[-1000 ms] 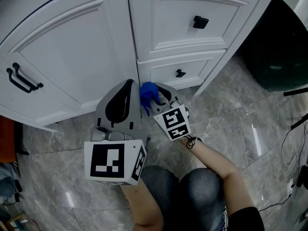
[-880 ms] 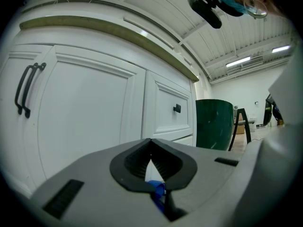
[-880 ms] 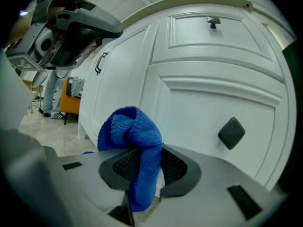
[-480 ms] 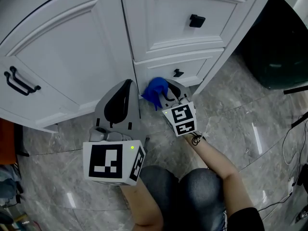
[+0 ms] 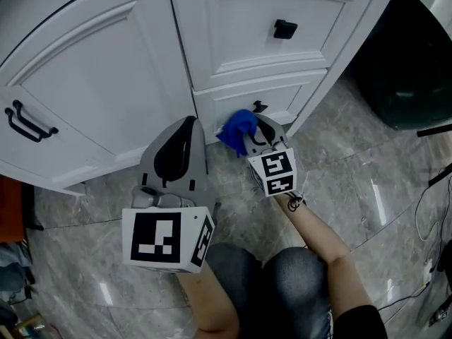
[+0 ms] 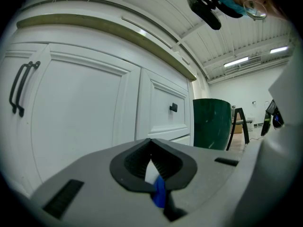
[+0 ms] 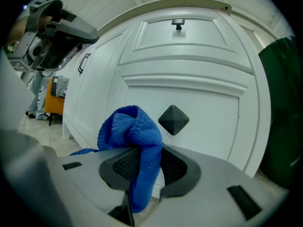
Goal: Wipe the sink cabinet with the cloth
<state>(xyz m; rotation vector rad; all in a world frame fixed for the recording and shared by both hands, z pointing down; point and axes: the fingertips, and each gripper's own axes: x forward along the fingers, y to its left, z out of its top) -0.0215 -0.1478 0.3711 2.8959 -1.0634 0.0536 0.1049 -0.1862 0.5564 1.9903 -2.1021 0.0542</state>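
Right gripper view: blue cloth point(image 7: 135, 141) sits between the jaws of the right gripper point(image 7: 146, 157), lower centre of frame. Jaws are clenched on it. Cloth hangs down through the gap and bunches up above the jaw tips, with one flap trailing to the left. The bunch sits right in front of the white lower drawer point(image 7: 208, 108), just left of its black diamond knob point(image 7: 173, 119). Can't tell if the cloth touches the drawer face. Upper drawer knob point(image 7: 178, 23) is at top centre, green bin point(image 7: 284, 108) at the right edge.

Head view: cloth point(image 5: 238, 129) is at centre frame, at the lower-left corner of the lower drawer point(image 5: 282, 94) on the sink cabinet point(image 5: 106, 83). It lies just left of and below the knob point(image 5: 259, 106). Right gripper point(image 5: 251, 129) points up at the drawer, its marker cube below and to the right. Left gripper point(image 5: 187, 129) is just left of it, aimed at the foot of the cabinet door, close to the cloth but not holding it. Door handle point(image 5: 28, 119) is at far left, well apart from both grippers. Grey marble floor point(image 5: 353, 189) fills the lower half, and the person's knees point(image 5: 282, 281) show at bottom centre.

Left gripper view: left gripper point(image 6: 151, 162) has its jaws closed together, tips meeting, nothing gripped. A small blue bit shows low in the slot behind the tips; can't tell what it is. Cabinet door with its handle point(image 6: 19, 89) fills the left side, green bin point(image 6: 210, 122) is at right of centre.
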